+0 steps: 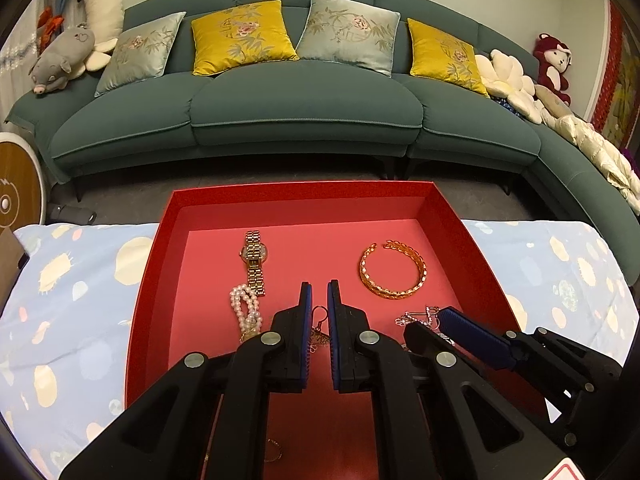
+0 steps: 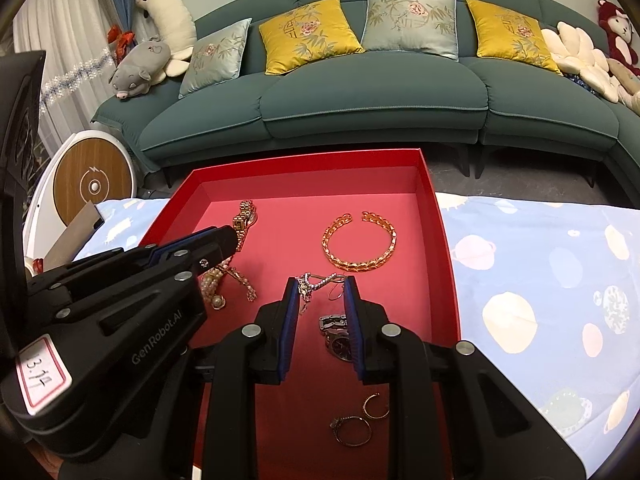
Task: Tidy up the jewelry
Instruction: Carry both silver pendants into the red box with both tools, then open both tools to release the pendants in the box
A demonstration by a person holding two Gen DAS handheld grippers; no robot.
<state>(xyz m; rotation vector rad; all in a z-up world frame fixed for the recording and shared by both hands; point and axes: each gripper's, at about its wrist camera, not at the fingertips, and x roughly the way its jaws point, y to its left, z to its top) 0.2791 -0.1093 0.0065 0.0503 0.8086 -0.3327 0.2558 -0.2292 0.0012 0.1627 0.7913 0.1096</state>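
Note:
An open red box (image 1: 300, 190) (image 2: 308, 160) holds a gold watch (image 1: 254, 258) (image 2: 244, 220), a pearl bracelet (image 1: 244, 308), a gold bangle (image 1: 394, 268) (image 2: 360, 242), a silver watch (image 2: 338, 340) and two rings (image 2: 354, 430). My left gripper (image 1: 319, 286) (image 2: 230, 240) hangs low over the box's left half. It is shut on a gold drop earring (image 1: 319, 316), whose hook shows in the slit between the pads. My right gripper (image 2: 321, 280) (image 1: 426, 322) is over the right half, shut on a silver rhinestone earring (image 2: 314, 280) that spans from pad to pad.
The box stands on a light blue patterned cloth (image 1: 80, 280) (image 2: 540, 260). Beyond the table's far edge is a teal sofa (image 1: 304, 104) with cushions and plush toys. A round wood-faced appliance (image 2: 94, 186) stands at the left.

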